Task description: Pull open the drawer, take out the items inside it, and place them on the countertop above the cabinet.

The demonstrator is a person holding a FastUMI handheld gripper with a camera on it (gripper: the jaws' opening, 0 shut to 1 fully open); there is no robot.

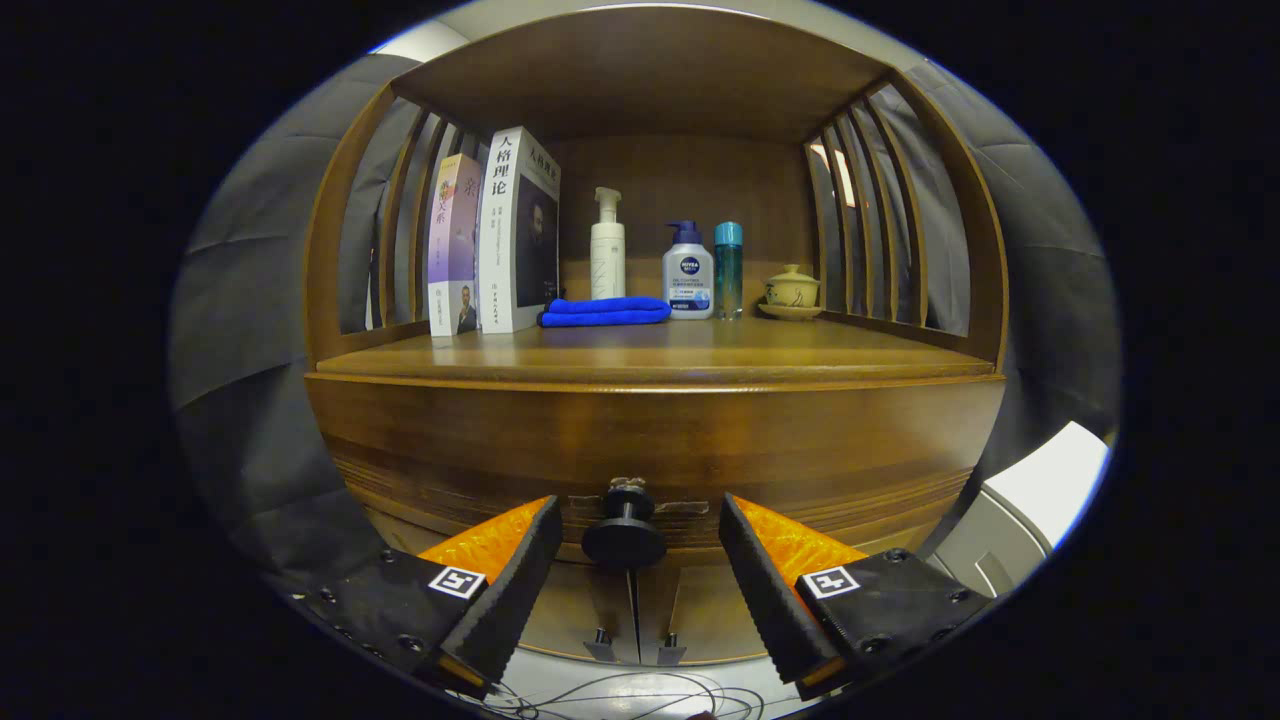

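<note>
Two fingers: gripper (pixel 632 590) at bottom centre of the frame, fingers spread wide apart, grasping nothing
Knob: dark round drawer knob (pixel 624 537) sits in the gap between the fingertips, lower centre; neither finger touches it
Drawer: wooden drawer front (pixel 650 440) spans mid-frame, looks closed; contents hidden
Countertop: wooden countertop (pixel 660 350) just above the drawer front, centre of frame, front strip bare
Books: two upright books (pixel 495 235) at upper left on the countertop, side by side and touching, spines and covers turned toward the camera
Cloth: folded blue cloth (pixel 605 311) lies flat just right of the books, centre of frame
Pump bottle: white pump bottle (pixel 607 250) upright behind the cloth
Second bottle: white bottle with dark blue pump (pixel 688 272) upright just right of the cloth
Third bottle: slim teal bottle (pixel 728 268) upright, just beside the blue-pump one on its right
Cup: small lidded cup on a saucer (pixel 791 292), right of the teal bottle, near the right slats
Cabinet: wooden cabinet (pixel 960 260) with slatted sides and a top panel overhead, upper half of frame
Lower doors: two door panels (pixel 640 610) below the drawer, seam running down under the knob, small pulls near their bottom edge
Floor: thin cables (pixel 620 695) loop at bottom centre
Right edge: white boxy object (pixel 1040 490) at lower right, can't tell what it is
</note>
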